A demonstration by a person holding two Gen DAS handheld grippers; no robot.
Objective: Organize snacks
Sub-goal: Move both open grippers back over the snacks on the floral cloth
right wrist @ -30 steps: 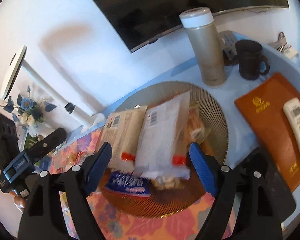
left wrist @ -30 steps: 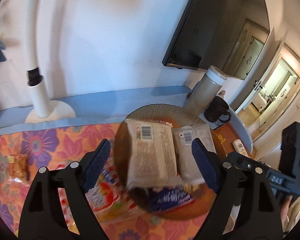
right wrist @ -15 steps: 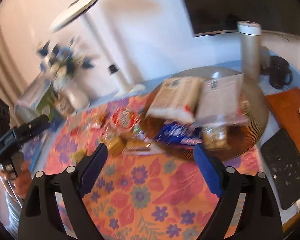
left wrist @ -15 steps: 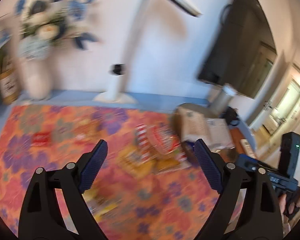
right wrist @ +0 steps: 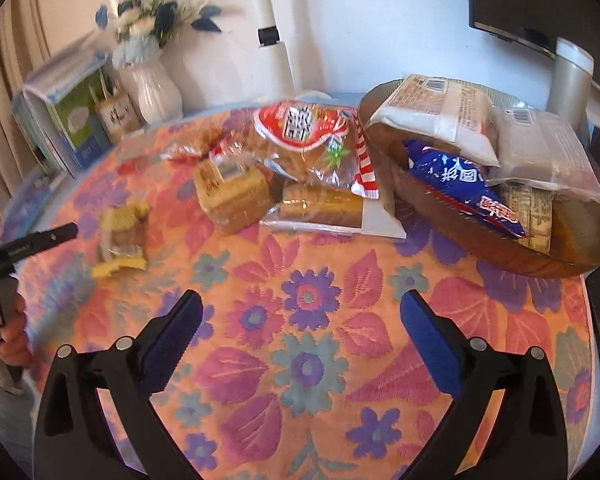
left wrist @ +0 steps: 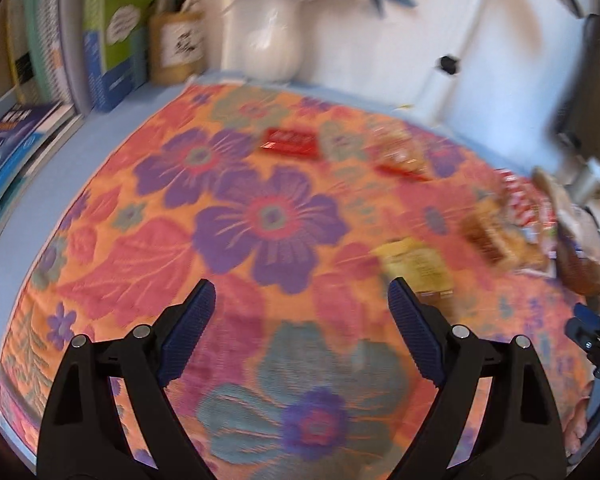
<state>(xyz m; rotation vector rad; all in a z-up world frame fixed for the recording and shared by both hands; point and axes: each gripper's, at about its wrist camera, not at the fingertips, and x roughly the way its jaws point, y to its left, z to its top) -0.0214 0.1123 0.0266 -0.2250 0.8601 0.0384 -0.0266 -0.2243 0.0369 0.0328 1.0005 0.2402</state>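
A: Logging both grippers empty. The left gripper has its jaws spread wide over bare flowered tablecloth; the right gripper is likewise released, with nothing between its pads.

B: Where are the loose snacks?

A: I see the yellow packet ahead and to the left in the right view. In the left view the same yellow packet lies just past the right-hand fingertip, so I judge the left gripper nearer. Its long axis runs roughly away from the camera there, though blur makes this uncertain.

B: And the rest?

A: The tan cracker block and red-and-white bag sit mid-table, the bag just beside the brown bowl, which already holds the blue packet and two pale packs.

B: Pose?

A: Both grippers are angled down at the cloth, clear of it. I'd expect the left to swing right.
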